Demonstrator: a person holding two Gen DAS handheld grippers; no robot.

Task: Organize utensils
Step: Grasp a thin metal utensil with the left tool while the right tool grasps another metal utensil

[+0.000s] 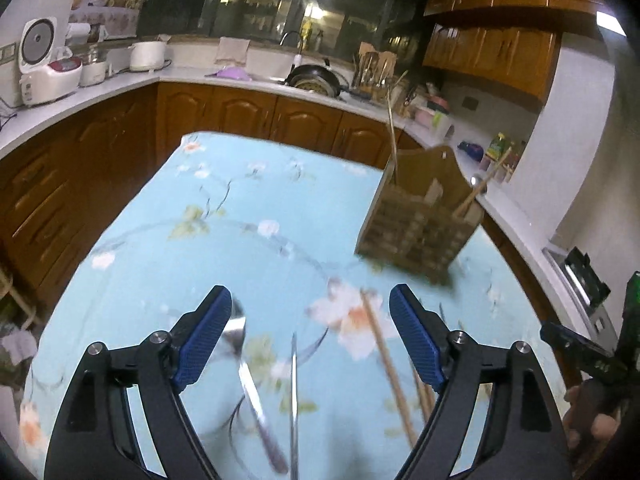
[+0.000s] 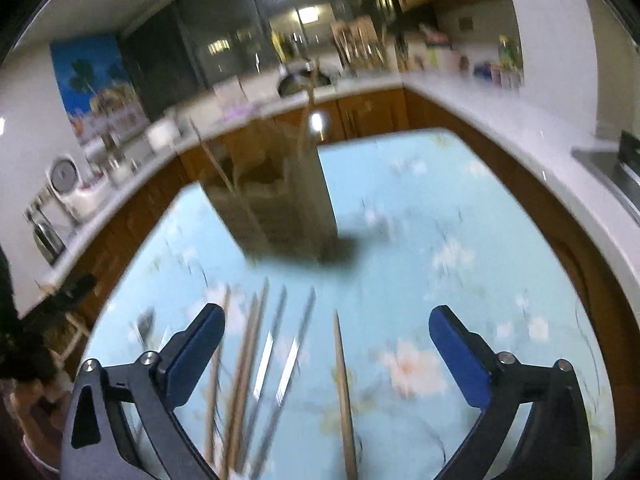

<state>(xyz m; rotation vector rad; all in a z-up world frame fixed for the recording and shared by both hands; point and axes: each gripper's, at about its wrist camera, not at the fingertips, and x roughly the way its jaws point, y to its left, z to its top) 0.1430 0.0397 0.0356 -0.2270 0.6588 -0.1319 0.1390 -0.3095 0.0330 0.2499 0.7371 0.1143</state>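
A wooden utensil holder [image 1: 420, 216] stands on the counter [image 1: 200, 240], with chopsticks and a spoon [image 1: 478, 184] in it. Before it lie a spoon [image 1: 248, 364], metal chopsticks [image 2: 280, 360] and wooden chopsticks [image 1: 386, 360] side by side.

Both my wrist views look down and forward, low over the near table [image 1: 248, 208], sharing the far utensil holder [image 2: 276, 204].

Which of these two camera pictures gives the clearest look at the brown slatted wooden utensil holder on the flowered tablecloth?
The left wrist view. There the brown slatted wooden utensil holder is fairly sharp: its slats, arched back and the utensils standing in it are visible. In the right wrist view the holder sits more centrally but is smeared by motion blur, so little detail survives.
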